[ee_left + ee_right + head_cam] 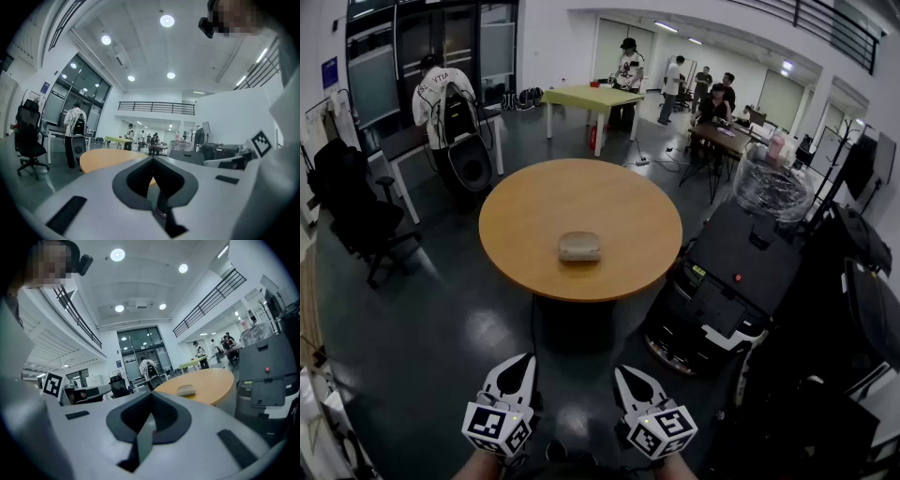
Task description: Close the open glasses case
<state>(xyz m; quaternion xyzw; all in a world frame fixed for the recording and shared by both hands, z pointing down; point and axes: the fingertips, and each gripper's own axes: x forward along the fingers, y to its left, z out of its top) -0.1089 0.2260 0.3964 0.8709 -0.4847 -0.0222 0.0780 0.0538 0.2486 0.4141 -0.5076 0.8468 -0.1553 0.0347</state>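
A beige-grey glasses case (579,247) lies near the middle of a round wooden table (544,202). It is too far off to tell how its lid stands. The right gripper view shows the case (186,390) small on the same table (213,379). In the left gripper view only the table's edge (101,158) appears, and the case is hidden. Both grippers hang low over the floor, well short of the table. My left gripper (517,367) and right gripper (630,380) are shut, jaws meeting at the tips with nothing between them, as their own views show for the left (152,159) and the right (151,394).
A black wheeled machine (741,277) stands close to the table's right side. A black office chair (356,220) is at the left. A person with a backpack (441,98) stands behind the table, and a green table (591,97) with several people is further back.
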